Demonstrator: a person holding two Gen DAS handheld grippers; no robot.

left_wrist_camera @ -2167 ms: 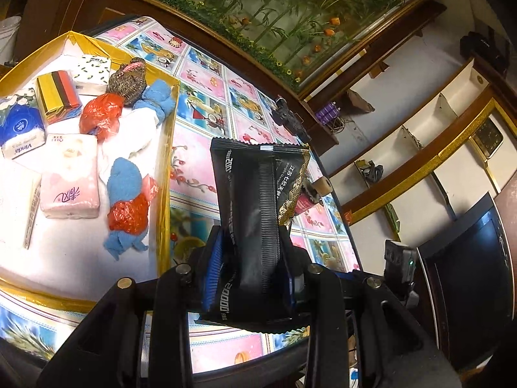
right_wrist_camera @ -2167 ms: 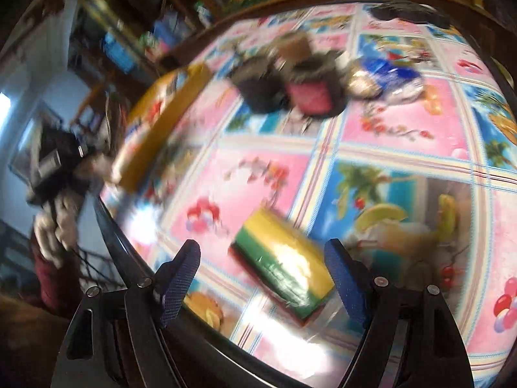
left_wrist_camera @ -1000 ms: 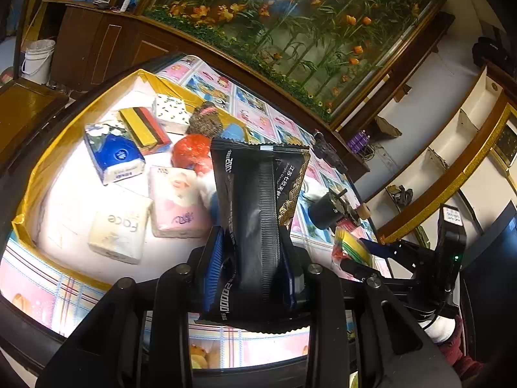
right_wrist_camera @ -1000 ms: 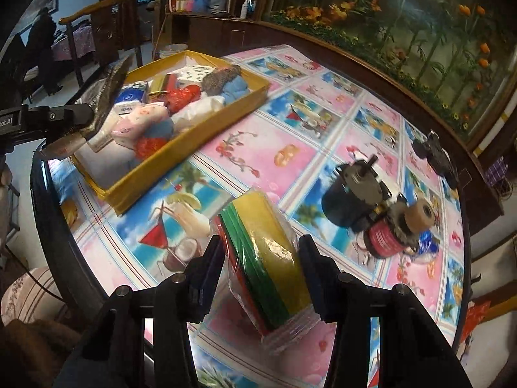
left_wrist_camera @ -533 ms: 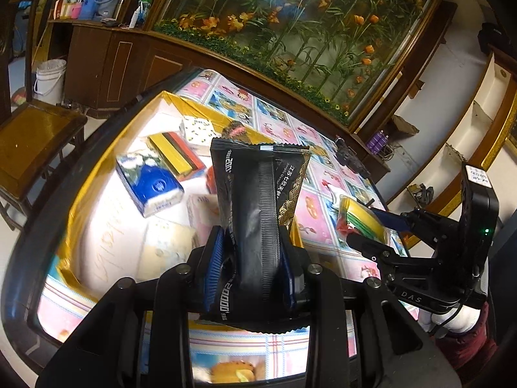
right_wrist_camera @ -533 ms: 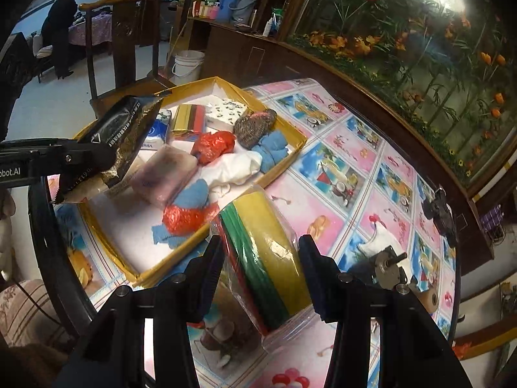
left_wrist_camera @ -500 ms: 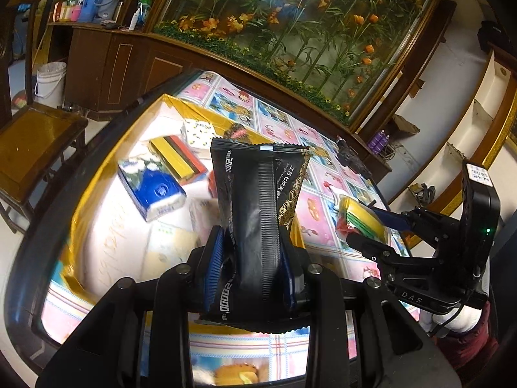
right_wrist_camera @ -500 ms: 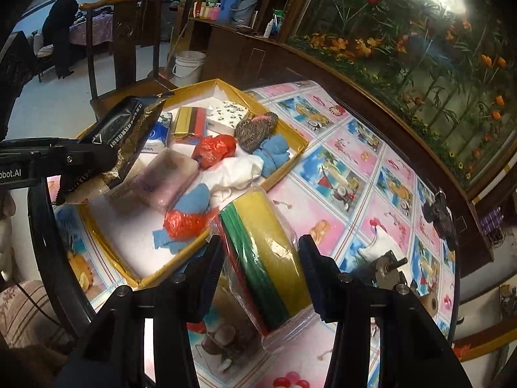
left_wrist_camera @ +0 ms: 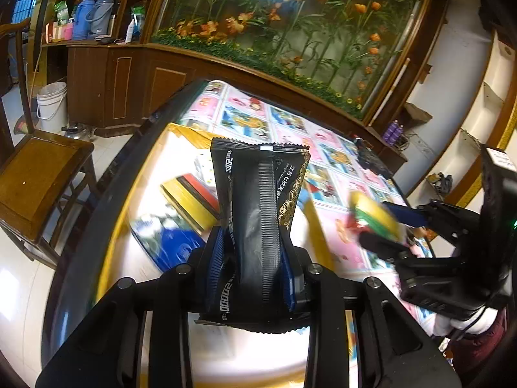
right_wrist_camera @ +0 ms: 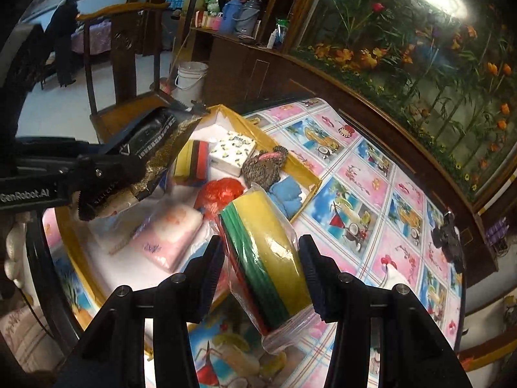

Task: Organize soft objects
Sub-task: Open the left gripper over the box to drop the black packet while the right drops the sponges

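My left gripper (left_wrist_camera: 255, 265) is shut on a black foil packet (left_wrist_camera: 258, 207) and holds it upright above the near end of the yellow tray (left_wrist_camera: 190, 134). It also shows in the right wrist view (right_wrist_camera: 97, 181) at the left. My right gripper (right_wrist_camera: 265, 258) is shut on a bagged pack of yellow, green and red sponges (right_wrist_camera: 268, 255), held above the tray's right rim (right_wrist_camera: 307, 174). That gripper shows in the left wrist view (left_wrist_camera: 387, 226) at the right. In the tray lie tissue packs, a striped sponge pack (right_wrist_camera: 192, 158), a red bag (right_wrist_camera: 219, 194) and blue cloths (right_wrist_camera: 287, 194).
The round table has a pink and blue picture cloth (right_wrist_camera: 362, 194). A wooden chair (left_wrist_camera: 38, 174) stands left of the table. A white bucket (right_wrist_camera: 190, 77) stands on the floor behind. A dark object (right_wrist_camera: 449, 236) lies at the far right edge.
The right gripper closed on the sponge pack, lifted it off the table and carried it over to the tray. The left gripper with the black packet swung toward the tray's near left end.
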